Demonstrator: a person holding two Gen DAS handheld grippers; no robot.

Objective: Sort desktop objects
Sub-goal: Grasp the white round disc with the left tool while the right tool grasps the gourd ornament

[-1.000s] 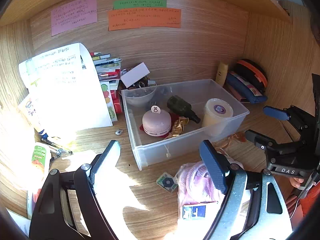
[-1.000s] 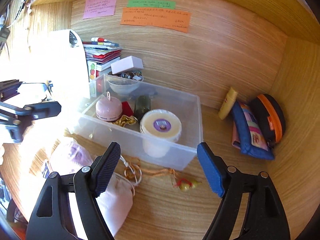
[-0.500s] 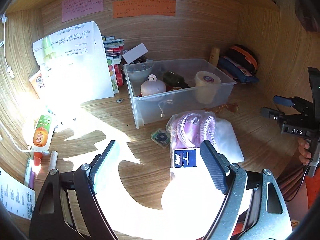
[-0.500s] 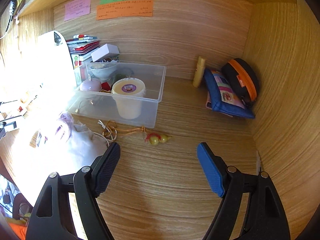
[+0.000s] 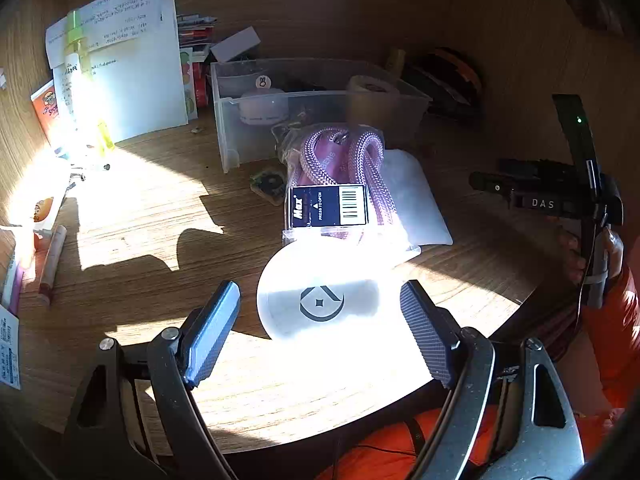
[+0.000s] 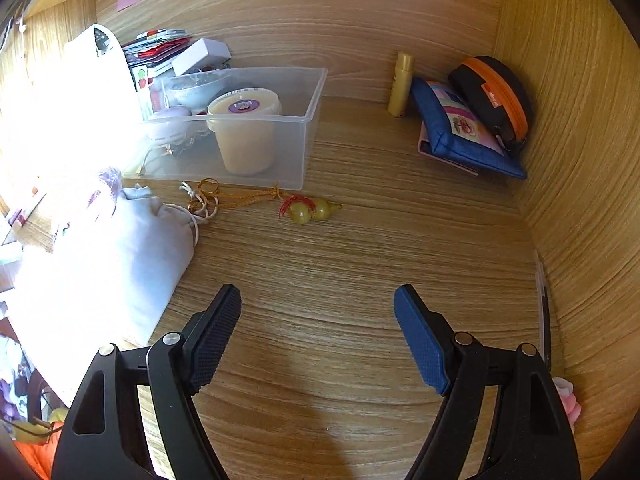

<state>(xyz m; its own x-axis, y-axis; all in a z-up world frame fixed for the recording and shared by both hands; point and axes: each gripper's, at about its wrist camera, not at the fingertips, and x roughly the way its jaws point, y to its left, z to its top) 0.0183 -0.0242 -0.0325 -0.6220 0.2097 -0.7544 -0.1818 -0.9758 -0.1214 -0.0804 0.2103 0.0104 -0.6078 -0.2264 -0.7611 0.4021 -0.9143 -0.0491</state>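
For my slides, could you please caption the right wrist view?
Open right gripper above bare desk, facing gourd charm and clear bin.
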